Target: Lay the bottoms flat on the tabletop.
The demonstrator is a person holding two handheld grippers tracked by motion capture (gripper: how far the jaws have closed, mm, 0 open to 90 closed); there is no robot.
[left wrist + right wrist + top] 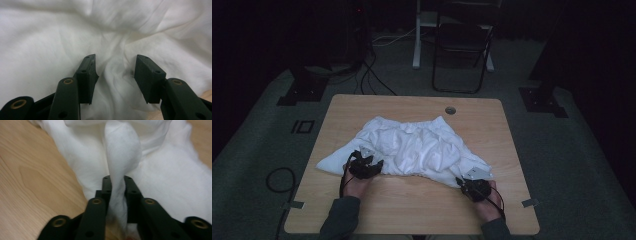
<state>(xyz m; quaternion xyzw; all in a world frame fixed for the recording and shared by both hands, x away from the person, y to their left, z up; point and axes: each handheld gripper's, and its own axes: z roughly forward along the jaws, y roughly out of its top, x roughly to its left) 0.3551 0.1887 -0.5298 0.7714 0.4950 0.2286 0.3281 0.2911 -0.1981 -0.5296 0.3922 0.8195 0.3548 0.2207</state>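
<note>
Dim room, wooden table (362, 107): we saw the white cloth (412, 145) crumpled mid-table. Our right gripper (117, 185) pinched a fold at its near right corner; our left gripper (115, 75), jaws apart, straddled a ridge without pressing. Pulling one-handed, we judged, risked dragging the cloth askew.

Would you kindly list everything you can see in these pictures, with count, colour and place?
white cloth: one, white, crumpled across the middle of the table
table: one, light wood, centre of the high view
cable hole: one, grey, far edge of the table
folding chair: one, black, on the floor beyond the table
floor cables: several, black, far left floor
left gripper: one, black, at the cloth's near left edge, jaws apart over a fold
right gripper: one, black, at the cloth's near right corner, clamped on a fold
sleeves: two, grey-green, bottom edge
</note>
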